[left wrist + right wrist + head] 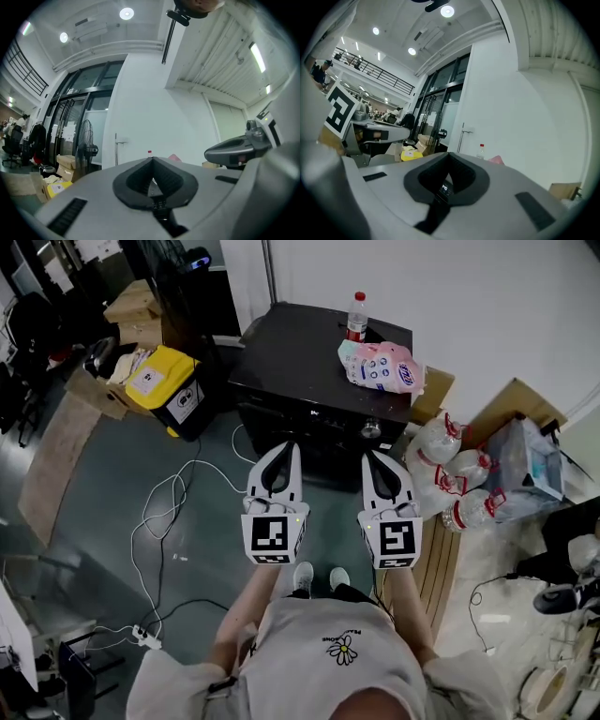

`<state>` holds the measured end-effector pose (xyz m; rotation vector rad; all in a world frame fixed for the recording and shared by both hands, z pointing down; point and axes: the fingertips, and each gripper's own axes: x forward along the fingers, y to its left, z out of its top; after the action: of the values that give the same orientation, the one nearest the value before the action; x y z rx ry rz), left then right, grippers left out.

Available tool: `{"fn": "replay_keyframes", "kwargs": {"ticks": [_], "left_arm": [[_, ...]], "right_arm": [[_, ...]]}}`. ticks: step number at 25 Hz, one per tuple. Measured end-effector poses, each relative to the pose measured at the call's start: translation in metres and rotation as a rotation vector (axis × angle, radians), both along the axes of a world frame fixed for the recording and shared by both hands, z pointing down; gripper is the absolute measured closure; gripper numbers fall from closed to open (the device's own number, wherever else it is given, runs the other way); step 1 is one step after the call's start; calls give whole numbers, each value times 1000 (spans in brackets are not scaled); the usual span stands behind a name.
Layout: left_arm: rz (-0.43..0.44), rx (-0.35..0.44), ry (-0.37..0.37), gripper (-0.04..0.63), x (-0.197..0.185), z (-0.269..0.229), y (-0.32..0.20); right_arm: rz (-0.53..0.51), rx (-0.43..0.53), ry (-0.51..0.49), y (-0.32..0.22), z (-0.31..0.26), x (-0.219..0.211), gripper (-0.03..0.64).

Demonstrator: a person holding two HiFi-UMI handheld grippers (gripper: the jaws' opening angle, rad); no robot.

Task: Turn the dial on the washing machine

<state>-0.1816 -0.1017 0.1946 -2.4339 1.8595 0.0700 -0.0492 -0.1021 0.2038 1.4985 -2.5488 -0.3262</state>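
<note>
Head view: the floor is dark grey-green, with a white wall along the top of the frame. The boxy black washing machine [309, 362] stands at upper centre. Its small silver dial [371, 429] sits on the front panel, just above the tips of the right gripper [369, 457] and clear of them. The left gripper [292, 446] hangs left of it at centre, with both jaw pairs drawn together.

On the machine's top I count one clear plastic bottle with a red cap [356, 317] and one pink-and-white soft package [382, 367]; its blue print is too small to read. At upper left there is one black bin with a yellow lid [169, 381]. White cables [159, 512] loop over the floor at left, and I can see two white shoes [317, 576].

Left gripper view: the left gripper [152, 160] has its dark pads closed tip to tip with nothing between them. Behind it are the white wall, one black standing fan [86, 150] at left and two round ceiling lights [126, 13].

Right gripper view: the right gripper [449, 153] is likewise pressed shut and empty. A lit display [444, 188] shows in the gap below the tips, with digits I cannot read. The bottle [480, 151] stands right of centre.
</note>
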Motion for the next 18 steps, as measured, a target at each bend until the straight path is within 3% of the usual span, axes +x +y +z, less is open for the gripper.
{"fn": "replay_keyframes", "kwargs": {"ticks": [9,18], "left_arm": [[-54,-5,6,597,21,4,-8],[-105,-3,-8,597,16,0,-11]], "right_arm": [[-50,-3,-19,-19,2,19,614],[-83,8,-50,-27,-2,20,614]]}}
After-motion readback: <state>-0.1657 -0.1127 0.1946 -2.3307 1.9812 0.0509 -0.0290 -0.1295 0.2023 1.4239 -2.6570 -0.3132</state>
